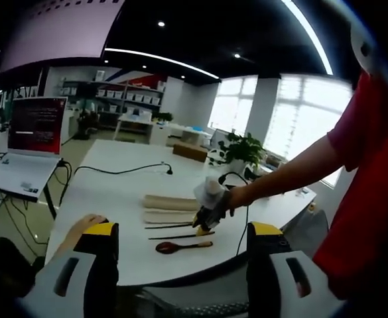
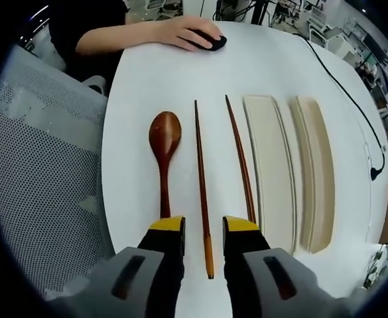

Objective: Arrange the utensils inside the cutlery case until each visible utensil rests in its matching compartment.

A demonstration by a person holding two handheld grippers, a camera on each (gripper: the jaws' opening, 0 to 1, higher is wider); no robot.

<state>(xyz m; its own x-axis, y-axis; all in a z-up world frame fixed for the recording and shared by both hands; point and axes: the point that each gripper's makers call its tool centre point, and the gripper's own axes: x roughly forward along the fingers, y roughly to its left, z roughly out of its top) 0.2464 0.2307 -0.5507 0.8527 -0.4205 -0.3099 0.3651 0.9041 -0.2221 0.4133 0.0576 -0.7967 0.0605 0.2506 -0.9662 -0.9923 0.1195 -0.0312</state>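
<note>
Right gripper (image 2: 203, 228) fingers (image 2: 169, 228) apart, straddling the thick end of one chopstick (image 2: 201, 179) on the white tabletop (image 2: 134, 99), not clamped. Left gripper (image 1: 182, 235) fingers (image 1: 101, 232) wide apart, holding nothing. Spoon (image 2: 164, 152) left, second chopstick (image 2: 240, 162) right. Two case halves (image 2: 273, 172) (image 2: 315, 172) beside them, both empty.

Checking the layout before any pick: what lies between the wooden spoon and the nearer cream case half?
In the right gripper view, two chopsticks lie side by side between the spoon and the case half, on bare table.
</note>
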